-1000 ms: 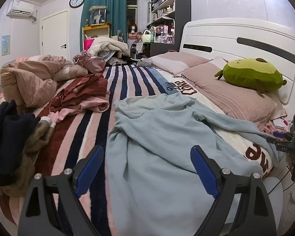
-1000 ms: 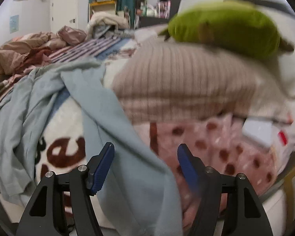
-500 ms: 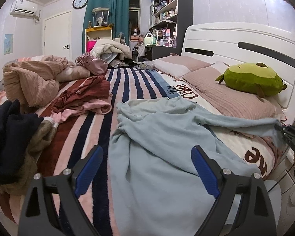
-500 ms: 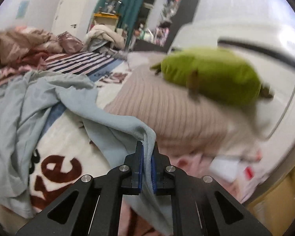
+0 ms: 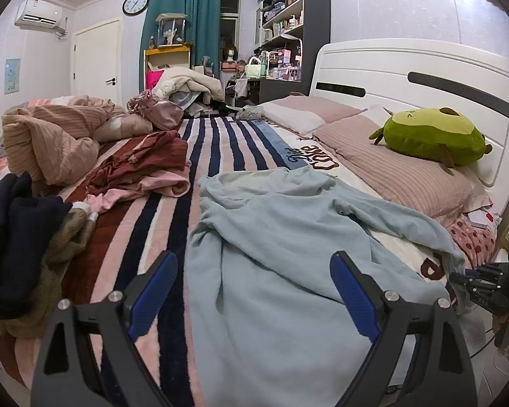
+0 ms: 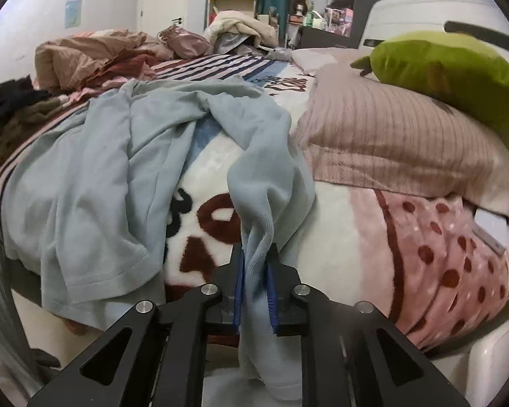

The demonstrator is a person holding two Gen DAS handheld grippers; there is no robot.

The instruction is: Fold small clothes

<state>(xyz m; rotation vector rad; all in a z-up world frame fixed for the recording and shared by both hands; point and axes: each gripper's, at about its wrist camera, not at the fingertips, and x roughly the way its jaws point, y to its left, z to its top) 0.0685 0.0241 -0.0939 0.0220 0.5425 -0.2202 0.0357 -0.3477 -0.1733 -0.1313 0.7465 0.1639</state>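
Note:
A light blue long-sleeved top [image 5: 281, 244] lies spread and wrinkled on the striped bed blanket [image 5: 173, 217]. My left gripper [image 5: 251, 291] is open and empty, just above the top's near hem. My right gripper [image 6: 256, 271] is shut on the cuff of the top's sleeve [image 6: 268, 183], which runs back over the white blanket toward the body of the top [image 6: 95, 169]. In the left wrist view the right gripper [image 5: 482, 279] shows at the right bed edge, holding the sleeve end.
A pile of dark and olive clothes [image 5: 20, 244] sits at the left. Red and pink garments [image 5: 142, 169] lie further back. A striped pillow [image 5: 400, 173] with a green plush [image 5: 431, 135] lies by the white headboard [image 5: 424, 78].
My right gripper closed on the sleeve cuff and pulled it down toward the bed's edge. My left gripper stayed open and rose slightly.

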